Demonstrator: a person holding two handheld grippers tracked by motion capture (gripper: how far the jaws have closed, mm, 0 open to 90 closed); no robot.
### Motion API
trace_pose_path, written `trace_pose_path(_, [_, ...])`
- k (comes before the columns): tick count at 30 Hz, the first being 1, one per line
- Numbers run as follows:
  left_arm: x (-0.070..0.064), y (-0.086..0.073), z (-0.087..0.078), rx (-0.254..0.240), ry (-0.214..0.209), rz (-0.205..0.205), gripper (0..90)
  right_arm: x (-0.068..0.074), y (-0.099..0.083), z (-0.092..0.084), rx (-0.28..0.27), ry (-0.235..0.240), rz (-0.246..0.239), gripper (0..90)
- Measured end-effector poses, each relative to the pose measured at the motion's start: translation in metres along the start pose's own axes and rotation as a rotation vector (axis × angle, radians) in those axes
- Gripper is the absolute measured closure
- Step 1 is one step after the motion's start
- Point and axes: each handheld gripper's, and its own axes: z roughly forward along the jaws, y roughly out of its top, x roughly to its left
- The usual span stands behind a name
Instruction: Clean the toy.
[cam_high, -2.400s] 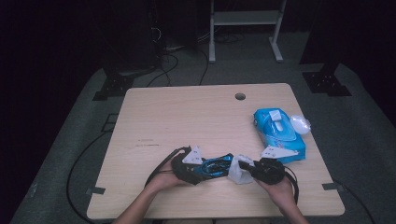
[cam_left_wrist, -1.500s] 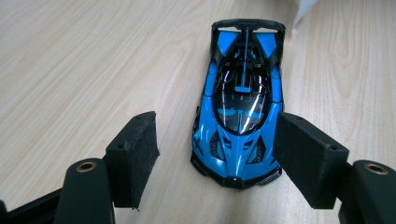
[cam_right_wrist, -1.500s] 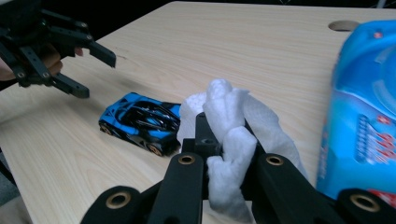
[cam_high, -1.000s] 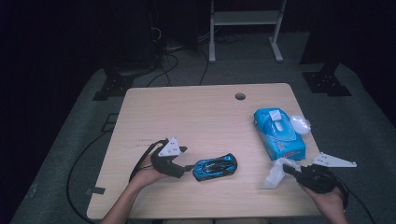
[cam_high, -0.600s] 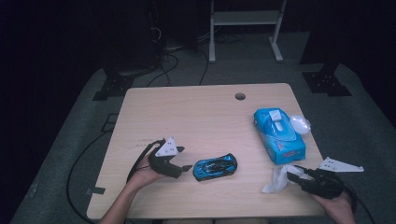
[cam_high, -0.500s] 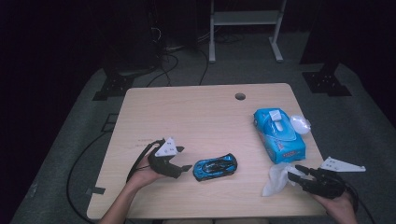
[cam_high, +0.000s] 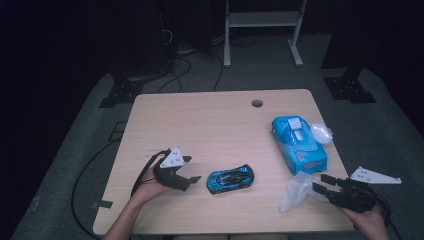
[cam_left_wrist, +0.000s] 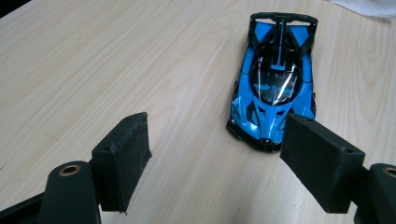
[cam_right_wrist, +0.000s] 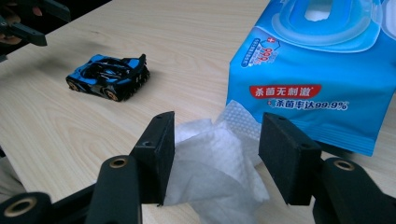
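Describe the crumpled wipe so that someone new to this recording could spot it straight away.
Start at the wooden table and go to its near right corner, just in front of the blue wipes pack. The wipe lies there between the open pads of the right tool. It is the one white, crumpled, translucent sheet; the toy car is blue and hard.

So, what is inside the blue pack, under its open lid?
Under the raised lid of the wipes pack, a white wipe shows in the opening. How many wipes remain inside is hidden by the wrapper.
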Motion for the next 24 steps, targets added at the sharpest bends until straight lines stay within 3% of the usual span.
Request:
trace_pose_path(14, [0.002, -0.007, -0.006, -0.007, 0.016, -0.017, 21.9, 0.001, 0.008, -0.008, -0.022, -0.009, 0.005, 45.7])
trace_pose_path(24, [0.006, -0.01, -0.012, -0.018, 0.033, -0.035, 21.2, 0.001, 0.015, 0.0, -0.022, -0.001, 0.001, 45.6])
